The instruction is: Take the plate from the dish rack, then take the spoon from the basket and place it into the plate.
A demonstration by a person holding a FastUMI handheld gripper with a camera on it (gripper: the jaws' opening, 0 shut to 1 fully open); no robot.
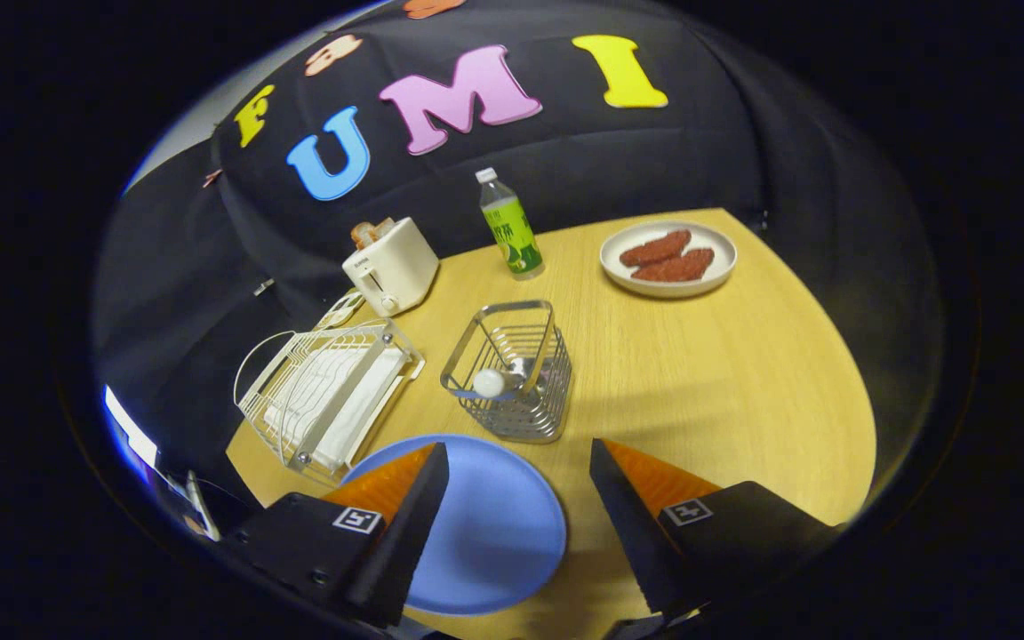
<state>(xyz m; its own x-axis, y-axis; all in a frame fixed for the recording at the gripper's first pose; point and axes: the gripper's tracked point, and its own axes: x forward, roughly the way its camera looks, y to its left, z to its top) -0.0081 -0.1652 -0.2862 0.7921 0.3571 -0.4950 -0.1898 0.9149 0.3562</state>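
A blue plate (485, 524) lies flat on the wooden table, partly under my left finger and reaching into the gap between both fingers. My gripper (519, 453) hangs above it, open, holding nothing. Just ahead of the fingers stands a wire basket (512, 369) with a spoon (494, 382) inside, its pale rounded end resting near the basket's near side. To the left of the basket stands a white wire dish rack (330, 396) on a white tray, with no plate in it.
Beyond the rack sits a cream toaster (392, 265) with bread in its slots. A green-labelled bottle (510, 227) stands behind the basket. A white plate (668, 258) with brown food lies far right. The table (743, 373) is bare wood right of the basket.
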